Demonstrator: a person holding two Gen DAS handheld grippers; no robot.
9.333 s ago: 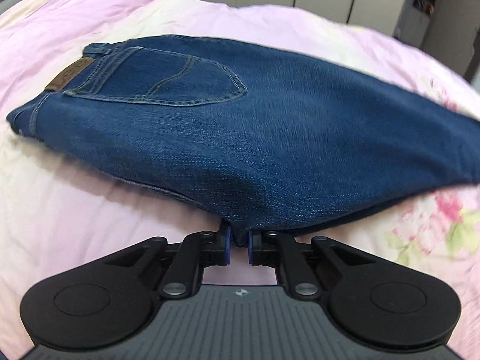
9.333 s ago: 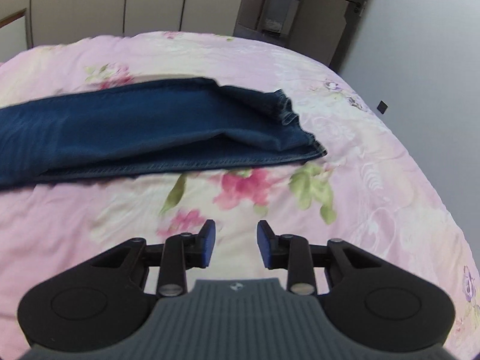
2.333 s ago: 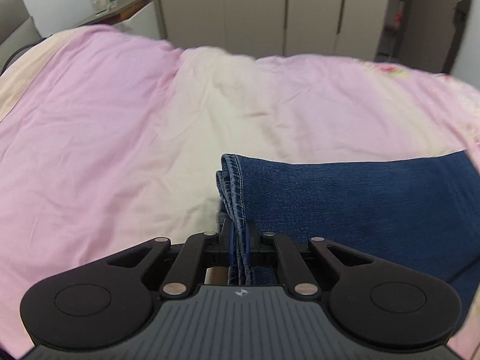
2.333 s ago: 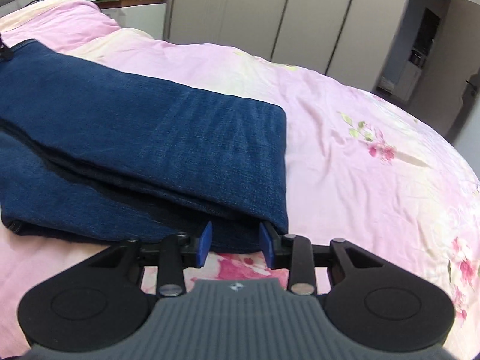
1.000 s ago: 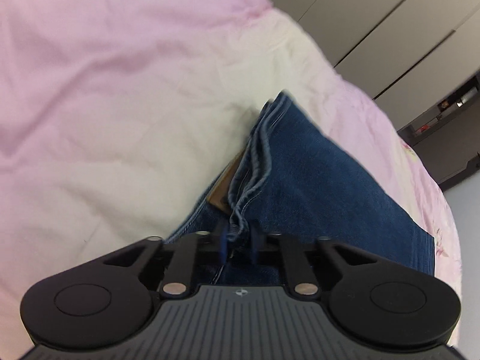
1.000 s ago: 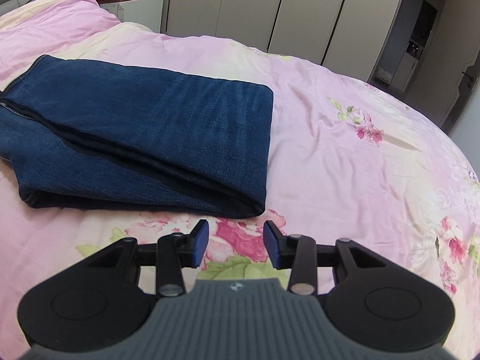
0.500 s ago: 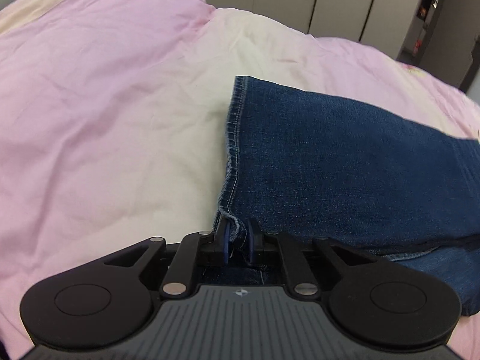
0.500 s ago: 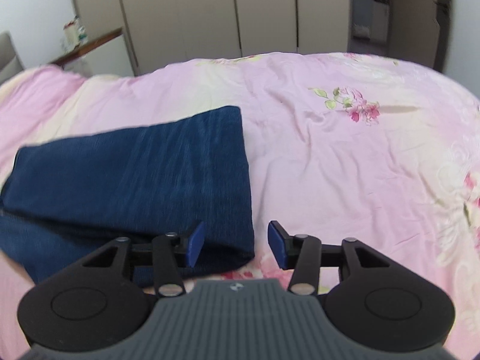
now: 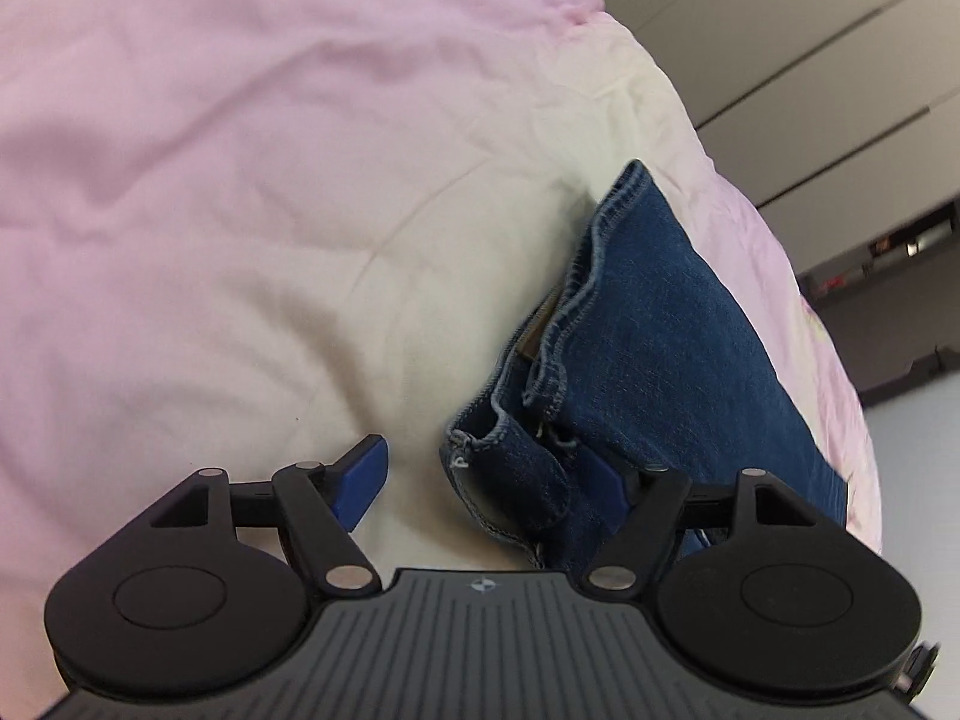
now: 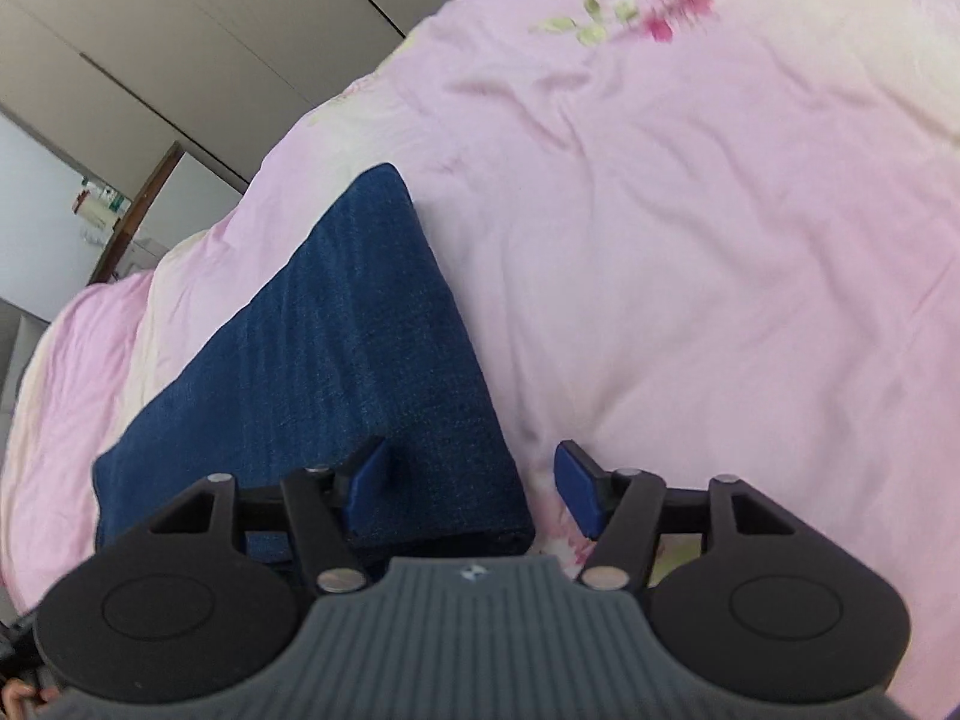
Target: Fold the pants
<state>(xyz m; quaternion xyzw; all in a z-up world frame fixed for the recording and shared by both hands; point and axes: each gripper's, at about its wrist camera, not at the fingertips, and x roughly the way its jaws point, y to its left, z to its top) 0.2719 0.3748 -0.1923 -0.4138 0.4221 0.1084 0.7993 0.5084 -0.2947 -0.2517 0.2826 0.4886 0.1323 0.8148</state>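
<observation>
The dark blue jeans (image 9: 660, 336) lie folded on the pink and cream bedspread (image 9: 240, 180). In the left wrist view the stacked hems and waistband sit between the wide-open fingers of my left gripper (image 9: 480, 480), nearer the right fingertip; nothing is clamped. In the right wrist view the folded end of the jeans (image 10: 336, 348) lies flat. My right gripper (image 10: 474, 480) is open, straddling that folded corner from above, its left fingertip (image 10: 369, 474) over the denim and its right one over the bedspread.
The bedspread (image 10: 720, 240) has a pink flower print (image 10: 654, 6) at the far right. Beige wardrobe doors (image 10: 150, 30) stand behind the bed. A side table with bottles (image 10: 99, 204) is at the far left. A dark doorway (image 9: 900, 252) shows at the right.
My left gripper has opened and let go of the jeans' hem it pinched half a second ago. My right gripper, open throughout, has tilted and moved closer over the folded end.
</observation>
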